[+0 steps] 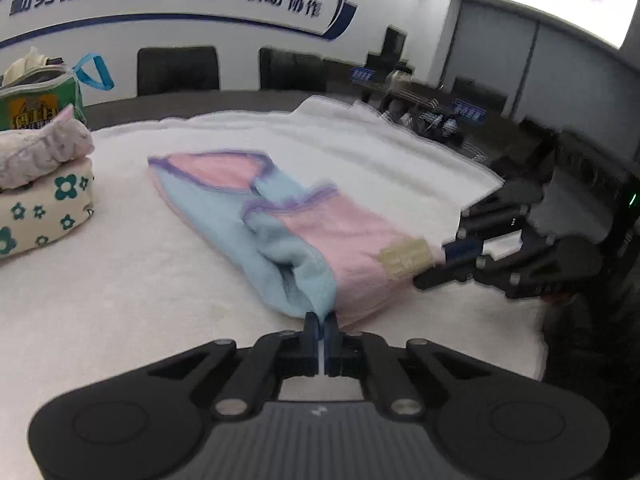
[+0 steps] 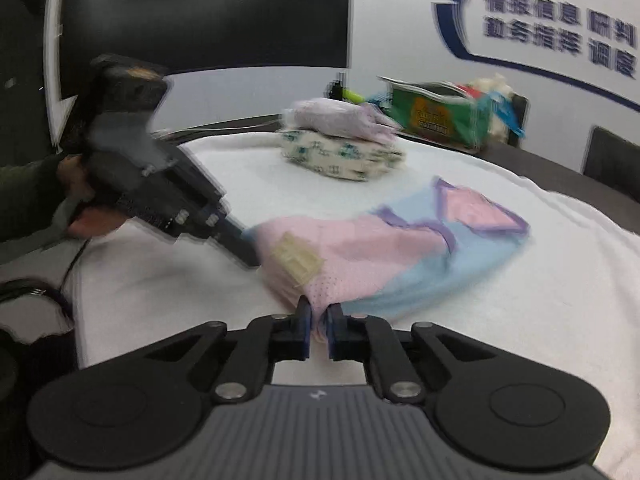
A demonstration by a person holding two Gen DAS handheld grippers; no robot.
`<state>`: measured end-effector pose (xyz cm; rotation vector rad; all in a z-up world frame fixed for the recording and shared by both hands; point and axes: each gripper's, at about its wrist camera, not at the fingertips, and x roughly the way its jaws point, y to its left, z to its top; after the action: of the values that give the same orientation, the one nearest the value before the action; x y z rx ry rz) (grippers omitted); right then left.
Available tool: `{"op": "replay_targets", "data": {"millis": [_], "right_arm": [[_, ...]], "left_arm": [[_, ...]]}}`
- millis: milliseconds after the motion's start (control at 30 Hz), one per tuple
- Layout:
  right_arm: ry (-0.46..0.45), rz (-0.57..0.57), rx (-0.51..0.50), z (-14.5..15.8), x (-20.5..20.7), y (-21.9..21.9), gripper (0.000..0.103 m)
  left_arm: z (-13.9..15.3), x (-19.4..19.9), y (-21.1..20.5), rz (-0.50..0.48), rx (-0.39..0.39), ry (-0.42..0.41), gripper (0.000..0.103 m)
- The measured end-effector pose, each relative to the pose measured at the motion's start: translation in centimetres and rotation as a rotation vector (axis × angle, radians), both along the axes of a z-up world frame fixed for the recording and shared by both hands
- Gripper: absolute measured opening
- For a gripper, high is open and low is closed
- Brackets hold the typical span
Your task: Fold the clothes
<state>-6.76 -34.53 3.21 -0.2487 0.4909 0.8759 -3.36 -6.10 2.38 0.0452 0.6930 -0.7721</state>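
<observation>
Both claws pinch the pink-and-blue garment (image 1: 288, 232) on the white cloth (image 1: 120, 300) — left gripper (image 1: 321, 320) its blue edge, right gripper (image 2: 319, 312) its pink edge — and only the right wrist view shows a hand (image 2: 80, 200) holding the left gripper.

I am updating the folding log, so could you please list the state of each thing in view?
Pink and blue garment: partly folded, lying on the white blanket.
Left hand-held gripper: shut on the garment's blue edge.
Right hand-held gripper: shut on the garment's pink edge.
Two folded clothes: stacked.
Green bag: open, stuffed.
</observation>
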Motion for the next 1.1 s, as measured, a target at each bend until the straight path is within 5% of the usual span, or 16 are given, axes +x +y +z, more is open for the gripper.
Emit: {"op": "replay_targets", "data": {"millis": [200, 300, 367, 433, 500, 567, 633, 667, 700, 767, 800, 833, 967, 1100], "right_arm": [[-0.050, -0.115, 0.097, 0.1, -9.1, -1.8, 0.004], [-0.037, -0.190, 0.137, -1.5, -11.9, -2.9, 0.006], [-0.007, -0.305, 0.169, -1.4, -11.7, -3.9, 0.009], [0.033, -0.419, 0.306, -0.5, -9.7, -5.0, 0.032], [0.100, -0.488, 0.457, -0.1, -7.2, -5.7, 0.043], [0.180, -0.538, 0.535, -0.2, -4.3, -5.3, 0.043], [0.262, -0.563, 0.517, -0.8, -1.7, -3.7, 0.043], [0.290, -0.548, 0.502, -1.2, -0.8, -2.8, 0.043], [0.318, -0.532, 0.487, -1.6, 0.1, -1.9, 0.043], [0.352, -0.530, 0.425, -2.2, 1.4, -0.1, 0.026], [0.356, -0.536, 0.389, -2.3, 1.8, 0.8, 0.008], [0.342, -0.549, 0.363, -2.3, 1.9, 1.6, 0.006], [0.258, -0.615, 0.350, -1.7, 2.1, 2.8, 0.008], [0.232, -0.582, 0.375, -1.0, 0.3, 1.0, 0.039]], "left_arm": [[-1.6, -6.2, 1.7, 0.055, -0.042, 0.059, 0.000], [-2.4, -6.9, 3.6, 0.028, -0.140, 0.150, 0.003], [-0.8, -6.4, 5.1, 0.040, -0.217, 0.140, 0.025], [0.6, -5.2, 5.3, 0.093, -0.257, 0.104, 0.039], [0.8, -2.9, 3.9, 0.152, -0.234, 0.095, 0.038], [0.1, -0.6, 1.9, 0.170, -0.186, 0.099, 0.038], [-1.2, 0.9, 0.3, 0.190, -0.130, 0.108, 0.029], [-1.8, 1.2, 0.2, 0.192, -0.134, 0.114, 0.009], [-2.4, 1.5, 0.1, 0.193, -0.137, 0.120, 0.000], [-2.8, 1.4, 0.6, 0.210, -0.168, 0.101, 0.001], [-2.8, 1.3, 1.0, 0.224, -0.191, 0.082, 0.001], [-2.7, 1.3, 1.3, 0.239, -0.211, 0.069, 0.001], [-2.1, 1.1, 1.7, 0.278, -0.206, 0.035, 0.004], [-1.0, -0.4, 2.3, 0.294, -0.197, -0.017, 0.020]]}}
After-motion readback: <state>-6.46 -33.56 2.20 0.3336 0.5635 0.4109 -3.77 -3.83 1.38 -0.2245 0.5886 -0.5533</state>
